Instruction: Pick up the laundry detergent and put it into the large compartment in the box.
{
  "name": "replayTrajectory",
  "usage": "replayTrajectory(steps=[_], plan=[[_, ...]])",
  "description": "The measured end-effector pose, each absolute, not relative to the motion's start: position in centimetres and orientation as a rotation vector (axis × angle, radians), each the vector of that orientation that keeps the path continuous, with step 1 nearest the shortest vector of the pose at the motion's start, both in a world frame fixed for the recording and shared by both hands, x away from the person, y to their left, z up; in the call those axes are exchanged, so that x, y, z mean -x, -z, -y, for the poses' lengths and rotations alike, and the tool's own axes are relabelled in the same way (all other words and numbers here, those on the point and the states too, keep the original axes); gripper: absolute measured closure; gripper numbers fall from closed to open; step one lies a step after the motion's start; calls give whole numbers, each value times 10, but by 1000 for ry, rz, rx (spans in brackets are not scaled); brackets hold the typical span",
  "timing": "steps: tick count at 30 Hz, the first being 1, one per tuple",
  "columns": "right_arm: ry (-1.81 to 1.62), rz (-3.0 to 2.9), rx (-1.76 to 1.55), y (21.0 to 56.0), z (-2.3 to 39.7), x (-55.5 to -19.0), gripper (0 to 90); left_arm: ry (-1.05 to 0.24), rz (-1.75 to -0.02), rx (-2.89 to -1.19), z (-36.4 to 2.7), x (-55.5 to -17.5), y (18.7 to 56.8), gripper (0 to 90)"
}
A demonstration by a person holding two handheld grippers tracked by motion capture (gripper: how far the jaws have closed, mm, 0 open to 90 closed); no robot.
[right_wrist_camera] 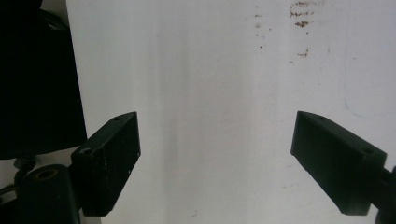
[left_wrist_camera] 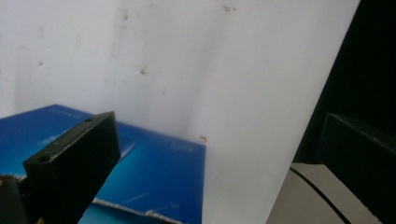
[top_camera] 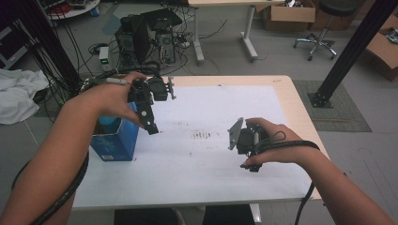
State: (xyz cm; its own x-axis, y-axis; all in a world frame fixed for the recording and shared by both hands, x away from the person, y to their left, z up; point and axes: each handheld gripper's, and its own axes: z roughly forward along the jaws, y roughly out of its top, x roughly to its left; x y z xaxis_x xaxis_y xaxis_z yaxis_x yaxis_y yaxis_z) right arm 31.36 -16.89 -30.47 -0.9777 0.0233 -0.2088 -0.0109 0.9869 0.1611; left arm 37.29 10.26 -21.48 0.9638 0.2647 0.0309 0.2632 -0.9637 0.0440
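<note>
A blue cardboard box (top_camera: 115,143) stands near the left edge of the white table (top_camera: 211,108), its top open. My left gripper (top_camera: 148,119) hovers just above and to the right of it, held in a hand. In the left gripper view this gripper (left_wrist_camera: 217,154) is open with nothing between its jaws, and the blue box (left_wrist_camera: 154,172) lies below its left jaw. My right gripper (top_camera: 248,157) hangs over the right middle of the table. In the right gripper view that gripper (right_wrist_camera: 217,144) is open over bare white tabletop.
Dark smudges (top_camera: 204,136) mark the table's middle. On the floor beyond the far edge are computer towers with tangled cables (top_camera: 145,40), a second table's legs (top_camera: 246,33), a stool (top_camera: 324,33) and cardboard boxes (top_camera: 288,14). A black post (top_camera: 349,51) rises at the right.
</note>
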Motion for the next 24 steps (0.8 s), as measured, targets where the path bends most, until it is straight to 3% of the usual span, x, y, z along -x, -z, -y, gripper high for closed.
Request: replayTrajectory(steps=[9,24], plan=[[-228,-2921,-4,300,164,-320,158,13,-205,-3148,-76,-357,234,1],[-226,-2918,-23,294,165,-326,158,15,-173,-3108,-67,-353,226,1]])
